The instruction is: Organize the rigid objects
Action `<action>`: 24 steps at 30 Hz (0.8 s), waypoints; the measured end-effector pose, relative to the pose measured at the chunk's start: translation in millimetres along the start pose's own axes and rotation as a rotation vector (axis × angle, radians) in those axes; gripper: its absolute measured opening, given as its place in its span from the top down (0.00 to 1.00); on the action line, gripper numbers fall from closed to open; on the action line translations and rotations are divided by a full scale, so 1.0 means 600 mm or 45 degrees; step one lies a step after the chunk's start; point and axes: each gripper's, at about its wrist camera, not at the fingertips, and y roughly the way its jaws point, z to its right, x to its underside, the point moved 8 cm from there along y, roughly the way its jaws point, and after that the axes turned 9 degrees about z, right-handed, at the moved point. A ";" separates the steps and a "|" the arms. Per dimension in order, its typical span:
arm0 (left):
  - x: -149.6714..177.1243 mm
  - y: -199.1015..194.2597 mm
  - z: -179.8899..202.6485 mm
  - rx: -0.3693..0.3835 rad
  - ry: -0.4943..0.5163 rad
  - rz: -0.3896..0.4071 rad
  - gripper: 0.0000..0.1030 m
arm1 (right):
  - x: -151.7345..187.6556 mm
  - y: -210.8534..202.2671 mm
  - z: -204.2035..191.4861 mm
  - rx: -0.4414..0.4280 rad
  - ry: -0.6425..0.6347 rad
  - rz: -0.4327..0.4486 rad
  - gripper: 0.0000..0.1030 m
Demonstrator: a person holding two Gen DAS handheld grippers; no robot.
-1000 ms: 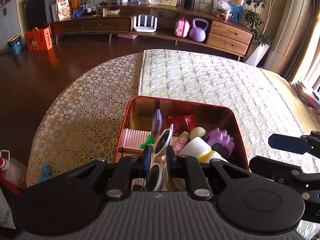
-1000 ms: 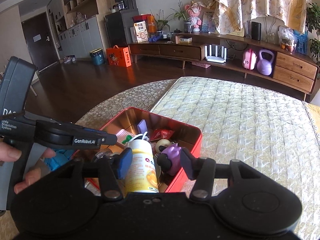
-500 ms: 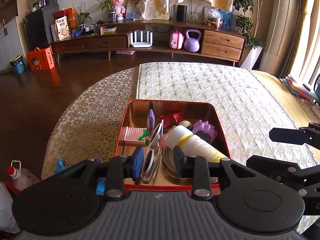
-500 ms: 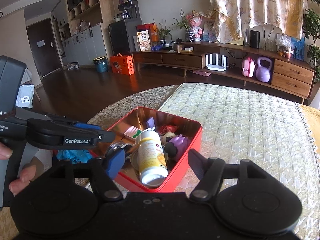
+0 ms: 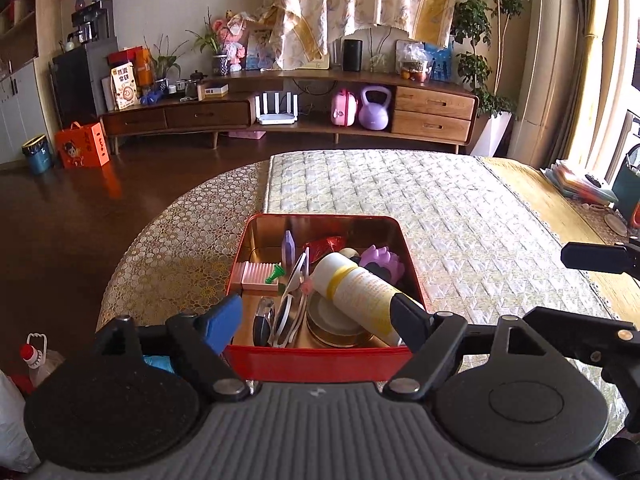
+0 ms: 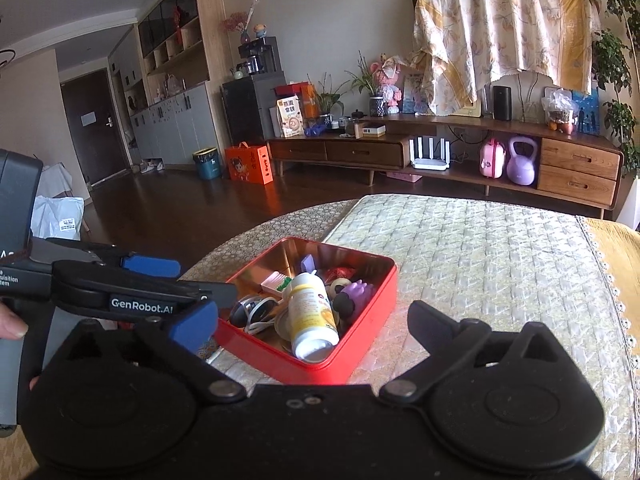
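I see both tongs, left point(image 5: 316, 320) and right point(image 6: 314, 322), opening empty, since the bottle point(image 5: 356, 292) lies inside the red tin point(image 5: 320, 360) near the bench's edge.

- One red tin point(image 5: 320, 360), lower centre of the frame.
- One white-and-yellow bottle point(image 5: 356, 292) lying in it.
- One pair of white sunglasses point(image 5: 290, 304).
- One purple toy point(image 5: 386, 264).
- One pink ribbed block point(image 5: 258, 274).
- Two grippers: left gripper point(image 5: 318, 320), right gripper point(image 6: 316, 320).

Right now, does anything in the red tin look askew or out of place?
The white and yellow bottle lies tipped on its side across the round lids, its end propped on the red tin rim. Nothing spilled or visibly damaged.
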 end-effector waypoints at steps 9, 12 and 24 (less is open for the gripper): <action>0.004 -0.031 0.017 0.010 -0.015 0.049 0.01 | 0.006 -0.036 -0.008 0.014 -0.023 0.035 0.00; 0.007 -0.035 0.019 0.007 -0.038 0.045 0.01 | 0.006 -0.044 -0.007 0.015 -0.003 0.045 0.00; 0.014 -0.055 0.036 0.010 -0.019 0.093 0.01 | 0.026 -0.059 -0.001 0.049 0.053 0.032 0.00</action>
